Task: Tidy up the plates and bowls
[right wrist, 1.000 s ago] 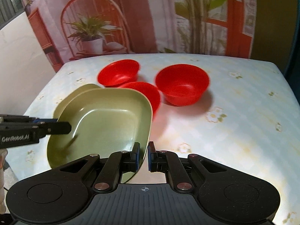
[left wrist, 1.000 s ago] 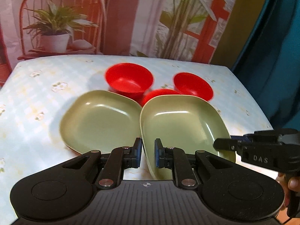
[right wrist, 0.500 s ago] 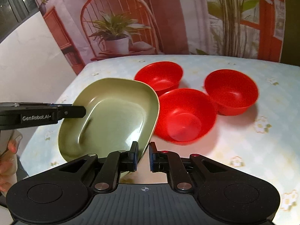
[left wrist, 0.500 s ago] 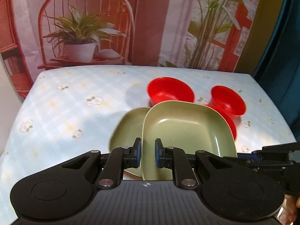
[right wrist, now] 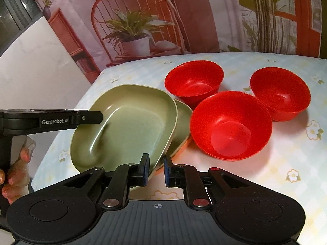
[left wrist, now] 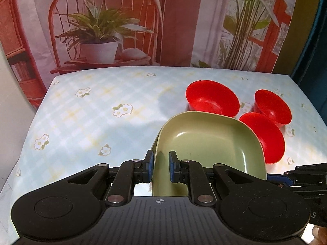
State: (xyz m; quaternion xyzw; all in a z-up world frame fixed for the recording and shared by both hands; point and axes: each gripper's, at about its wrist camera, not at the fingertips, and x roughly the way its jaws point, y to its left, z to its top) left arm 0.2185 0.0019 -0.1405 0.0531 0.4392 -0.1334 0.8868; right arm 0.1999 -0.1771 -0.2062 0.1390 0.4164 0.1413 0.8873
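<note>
Plate rides tilted over the second plate near the table's front edge, offset leftward, both grippers' jaws clamping its near rim: left, right.

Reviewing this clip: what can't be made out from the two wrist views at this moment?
- Lower green plate: mostly covered by the upper green plate in both views; whether they touch is unclear.
- Right gripper: jaws straddle the upper plate's rim; contact not visible.
- Left gripper: likewise at the plate's near rim.
- Nearest red bowl: partly hidden behind the upper plate in the left wrist view.
</note>
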